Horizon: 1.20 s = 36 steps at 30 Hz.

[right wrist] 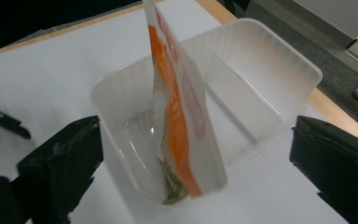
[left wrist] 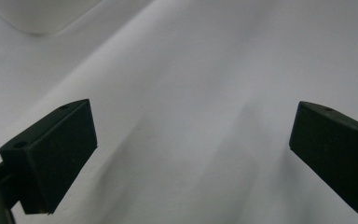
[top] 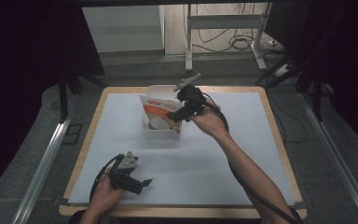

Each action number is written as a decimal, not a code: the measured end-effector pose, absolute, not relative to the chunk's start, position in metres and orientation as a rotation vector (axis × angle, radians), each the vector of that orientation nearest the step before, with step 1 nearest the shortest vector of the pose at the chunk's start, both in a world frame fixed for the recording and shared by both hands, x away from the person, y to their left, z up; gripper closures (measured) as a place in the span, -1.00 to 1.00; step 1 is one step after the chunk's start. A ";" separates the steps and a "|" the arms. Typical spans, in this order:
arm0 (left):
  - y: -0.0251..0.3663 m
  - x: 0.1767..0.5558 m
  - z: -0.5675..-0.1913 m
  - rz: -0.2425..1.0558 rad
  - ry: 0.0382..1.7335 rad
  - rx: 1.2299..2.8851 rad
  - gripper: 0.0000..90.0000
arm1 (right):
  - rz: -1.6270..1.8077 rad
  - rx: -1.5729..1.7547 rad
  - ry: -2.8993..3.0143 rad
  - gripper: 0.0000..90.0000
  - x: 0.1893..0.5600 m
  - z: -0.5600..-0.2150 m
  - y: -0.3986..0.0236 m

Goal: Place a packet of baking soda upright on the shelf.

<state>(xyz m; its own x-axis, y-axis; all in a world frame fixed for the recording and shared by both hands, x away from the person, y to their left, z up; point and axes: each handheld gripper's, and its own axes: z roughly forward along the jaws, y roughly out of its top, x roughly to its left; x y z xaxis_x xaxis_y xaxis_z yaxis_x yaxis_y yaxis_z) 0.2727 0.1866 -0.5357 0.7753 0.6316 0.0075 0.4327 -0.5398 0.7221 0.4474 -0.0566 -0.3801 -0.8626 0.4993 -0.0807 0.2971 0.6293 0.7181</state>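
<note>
Pouch point(right wrist: 177, 107) upright in tub point(right wrist: 279, 60) | right tongs point(right wrist: 191, 154) wide, empty | left tongs point(left wrist: 191, 154) wide, empty

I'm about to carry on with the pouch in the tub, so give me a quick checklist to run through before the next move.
1. Orange and white plastic pouch is inside the translucent white plastic tub: ok, it stands on edge in there.
2. Right gripper has let go of the pouch: ok, jaws wide apart, nothing between them.
3. Tub is fully on the pale grey table mat: ok, at the far edge.
4. Left gripper is out of the way: ok, it is near the front edge, jaws open and empty.
5. Pouch will stay upright: cannot tell.
6. Pouch is sealed: cannot tell.
</note>
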 end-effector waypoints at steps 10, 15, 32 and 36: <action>0.187 0.273 -0.535 0.347 0.788 2.230 -0.98 | 1.077 0.689 2.565 -1.00 0.429 -0.388 -0.101; 0.186 0.273 -0.535 0.347 0.790 2.229 -0.98 | 1.094 0.701 2.541 -1.00 0.416 -0.391 -0.122; 0.185 0.272 -0.536 0.351 0.790 2.236 -0.98 | 1.146 0.798 2.448 -1.00 0.371 -0.433 -0.194; 0.185 0.272 -0.536 0.349 0.795 2.231 -0.98 | 1.085 0.844 2.456 -1.00 0.363 -0.460 -0.217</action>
<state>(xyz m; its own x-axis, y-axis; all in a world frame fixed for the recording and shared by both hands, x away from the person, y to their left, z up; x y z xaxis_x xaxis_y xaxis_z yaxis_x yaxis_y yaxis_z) 0.2723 0.1854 -0.5362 0.7720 0.6355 0.0094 0.4374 -0.5419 0.7177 0.3632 -0.2169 -0.4599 -0.7719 0.6333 -0.0555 0.3856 0.5359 0.7511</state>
